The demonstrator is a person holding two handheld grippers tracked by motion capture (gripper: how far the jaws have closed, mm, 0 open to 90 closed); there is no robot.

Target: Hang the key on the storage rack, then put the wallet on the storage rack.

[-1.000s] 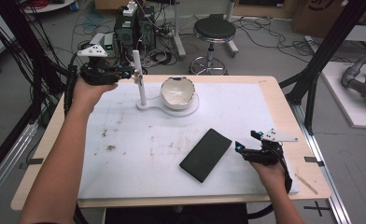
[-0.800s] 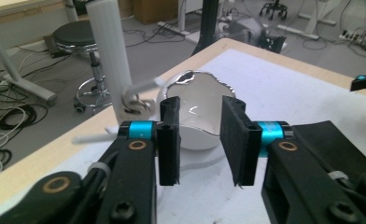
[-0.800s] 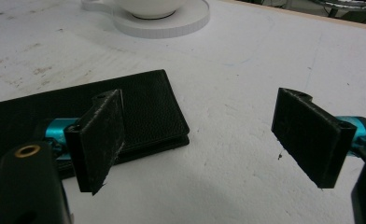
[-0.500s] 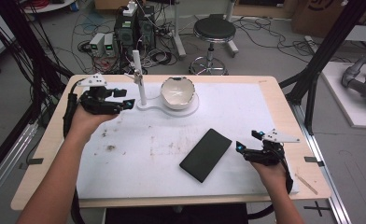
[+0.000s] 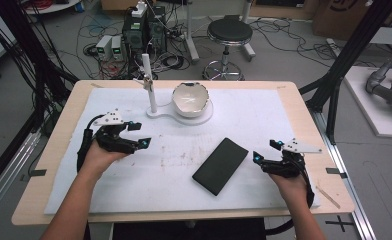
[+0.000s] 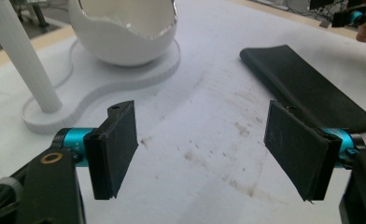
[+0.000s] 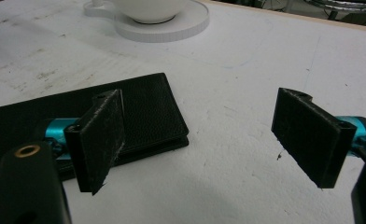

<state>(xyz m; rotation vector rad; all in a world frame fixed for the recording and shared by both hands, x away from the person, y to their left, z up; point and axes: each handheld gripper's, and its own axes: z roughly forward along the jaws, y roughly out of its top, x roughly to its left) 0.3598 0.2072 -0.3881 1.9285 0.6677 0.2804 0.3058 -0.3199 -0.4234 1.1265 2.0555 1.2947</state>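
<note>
Moved since a second ago: left gripper (image 5: 136, 136), then raised at the far left edge by the white post, now down over the left part of the white mat (image 5: 264, 115), nearer the person and pointing right. Jaws wide apart, holding nothing, with stained mat visible between them in the left gripper view (image 6: 202, 154).

Unmoved meanwhile: right gripper (image 5: 266, 154), at the near right of the mat, pointing left toward the black case. Jaws likewise spread wide and empty in the right gripper view (image 7: 214, 140), with bare mat between them.

Between the two grippers, slightly right of centre: flat black leather-textured case (image 5: 220, 165), lying on the mat at a diagonal, near end toward the person, far end toward the right. Close to the right gripper's left jaw but not between the jaws; grainy surface and a layered edge clear in the right gripper view (image 7: 139, 112).

Far centre of the mat: white stand with a flat figure-eight base (image 5: 179, 114), carrying a white broken-eggshell-shaped bowl (image 5: 190, 99) with a jagged rim on its right lobe and a thin upright white post (image 5: 149, 85) on its left lobe. Small clip partway up the post.

Brown smudges on the mat at centre. Wooden table (image 5: 64, 125) under the mat, its edges exposed all round. Beyond the far edge: round black stool (image 5: 229, 32), cables and electronics boxes on the floor.
</note>
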